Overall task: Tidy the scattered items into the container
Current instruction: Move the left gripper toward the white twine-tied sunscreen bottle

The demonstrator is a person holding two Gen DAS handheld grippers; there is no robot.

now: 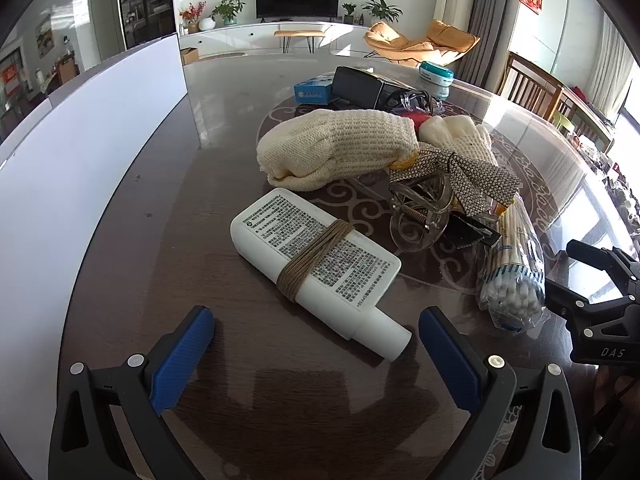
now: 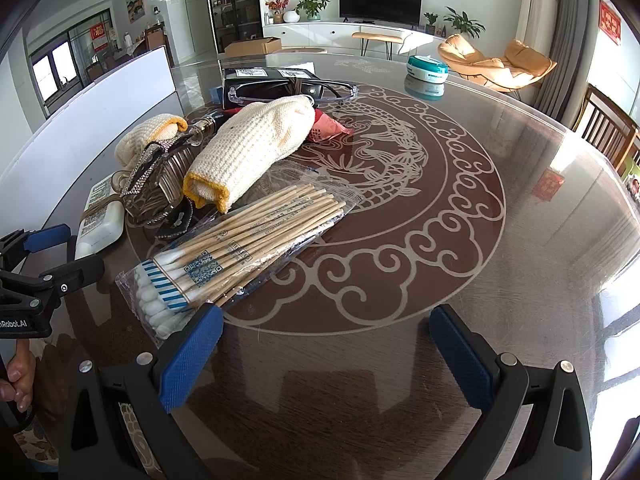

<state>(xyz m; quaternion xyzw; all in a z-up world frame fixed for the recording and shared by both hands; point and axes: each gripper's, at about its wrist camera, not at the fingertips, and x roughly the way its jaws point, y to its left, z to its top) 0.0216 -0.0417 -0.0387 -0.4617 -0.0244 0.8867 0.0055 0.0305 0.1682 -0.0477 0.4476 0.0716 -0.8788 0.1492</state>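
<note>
Both tongs, left tongs and right tongs, gape empty; two knit gloves, one white bottle.

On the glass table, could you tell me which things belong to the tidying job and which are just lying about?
For the job:
white bottle wound with twine
knit gloves
bag of cotton swabs
clear hair claw
clear glasses
white container at the left

Just lying about:
teal-lidded tub at the far edge
television, orange chairs, plants

Both grippers, left and right, are open and empty.
</note>
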